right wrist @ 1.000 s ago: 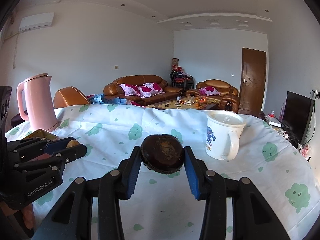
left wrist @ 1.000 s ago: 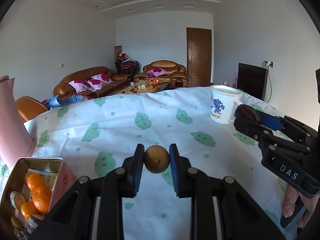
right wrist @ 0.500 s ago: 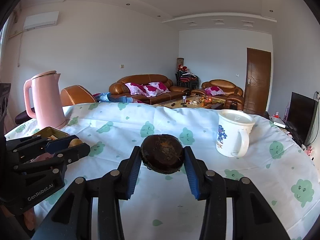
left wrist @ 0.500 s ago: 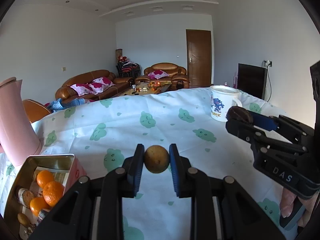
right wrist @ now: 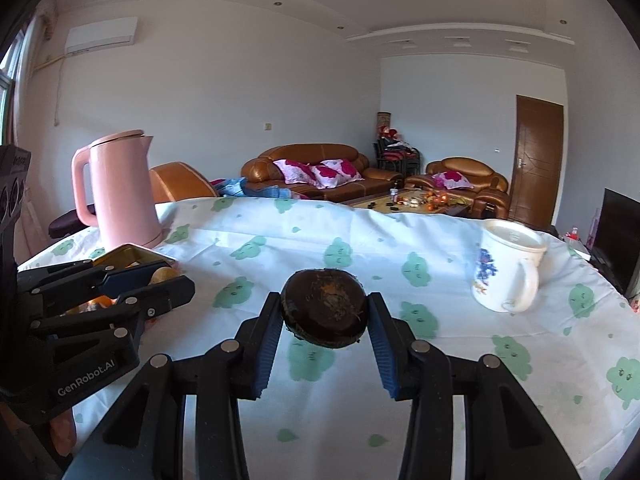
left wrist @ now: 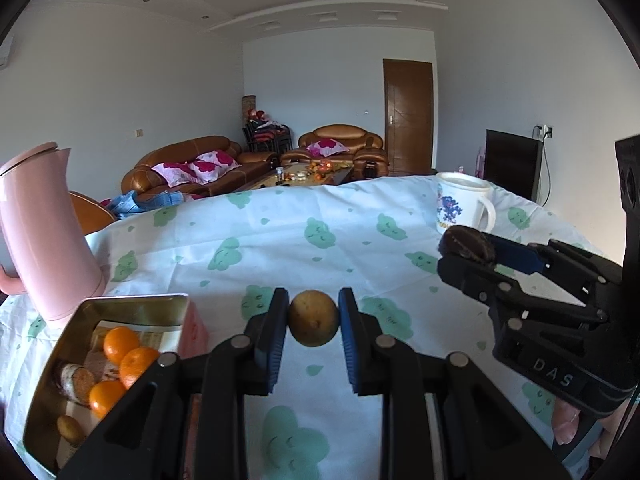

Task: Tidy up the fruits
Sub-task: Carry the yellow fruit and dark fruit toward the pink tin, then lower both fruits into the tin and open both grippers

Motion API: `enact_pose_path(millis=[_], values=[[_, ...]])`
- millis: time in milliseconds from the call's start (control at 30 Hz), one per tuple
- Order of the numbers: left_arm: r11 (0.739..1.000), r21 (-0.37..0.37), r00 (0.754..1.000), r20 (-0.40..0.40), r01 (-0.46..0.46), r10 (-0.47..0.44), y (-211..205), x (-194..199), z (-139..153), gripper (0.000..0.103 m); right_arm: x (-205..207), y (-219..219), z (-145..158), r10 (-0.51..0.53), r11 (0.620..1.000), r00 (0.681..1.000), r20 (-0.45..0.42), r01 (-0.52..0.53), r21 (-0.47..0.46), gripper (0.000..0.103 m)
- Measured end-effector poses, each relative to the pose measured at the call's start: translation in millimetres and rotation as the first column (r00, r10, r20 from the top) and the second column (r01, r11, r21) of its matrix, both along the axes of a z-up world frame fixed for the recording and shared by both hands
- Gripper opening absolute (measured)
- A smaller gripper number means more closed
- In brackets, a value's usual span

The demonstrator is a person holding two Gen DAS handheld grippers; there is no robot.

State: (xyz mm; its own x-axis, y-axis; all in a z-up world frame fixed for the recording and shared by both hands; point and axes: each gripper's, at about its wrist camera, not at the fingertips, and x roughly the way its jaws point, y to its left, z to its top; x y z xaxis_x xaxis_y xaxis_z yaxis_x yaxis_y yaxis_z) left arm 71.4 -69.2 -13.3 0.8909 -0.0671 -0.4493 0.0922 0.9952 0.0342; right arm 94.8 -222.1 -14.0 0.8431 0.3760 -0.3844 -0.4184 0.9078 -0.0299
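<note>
1. The left gripper [left wrist: 314, 320] is clamped on a small round fruit [left wrist: 314, 317], tan-yellow with a dull, faintly speckled skin. The blue pads meet it at its widest sides, so it hangs clear above the surface [left wrist: 280, 248] and cannot roll away.

2. The right gripper [right wrist: 324, 316] is clamped on a dark brown fruit [right wrist: 324, 307], a flattened oval with a rough, crusty top and an orange fleck. The pads bear on its narrow flanks, which looks like the steadiest hold on such a squat shape. It too is carried above the surface.

3. An open tin box [left wrist: 132, 305] sits at the near-left of the surface, just in front of a pink kettle [left wrist: 44, 236]. Its walls are thin, shiny, gold-toned metal, with a pink outer side.

4. Inside the box lie three glossy oranges [left wrist: 120, 343], a small tan fruit in the near corner and a brownish piece I cannot identify. I judge the box to be the collecting place, so both held fruits likely belong there.

5. The surface wears a thin white cloth printed with green cloud faces, lightly creased. A white ceramic mug [right wrist: 508, 268] with a cartoon print stands well apart on the right.

6. The box's rim is narrow and the fruit inside is crowded, so each drop-off wants a low, careful release.
</note>
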Motion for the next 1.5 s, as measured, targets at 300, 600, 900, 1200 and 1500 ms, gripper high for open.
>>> enact_pose_path(millis=[300,600,900,1200,1500], values=[[0.998,-0.013,0.999,-0.004,-0.055,0.055,32,-13,3,0.027,-5,35,4,0.082,0.997,0.997,-0.011,-0.082,-0.006,0.045],[0.994,-0.023,0.994,-0.005,-0.106,0.106,61,-23,5,0.027,-14,72,10,0.155,0.987,0.988,0.001,-0.154,-0.032,0.045],[0.981,-0.007,0.981,-0.002,-0.196,0.196,101,-39,7,0.027,-18,111,15,0.250,0.968,0.968,-0.018,-0.251,-0.027,0.045],[0.957,-0.015,0.957,-0.035,-0.290,0.289,144,-50,-1,0.027,-25,166,11,0.371,0.927,0.926,-0.066,-0.374,-0.035,0.045],[0.946,-0.013,0.943,-0.090,-0.324,0.321,165,-51,-16,0.027,-22,197,-9,0.417,0.900,0.896,-0.155,-0.430,-0.068,0.045]])
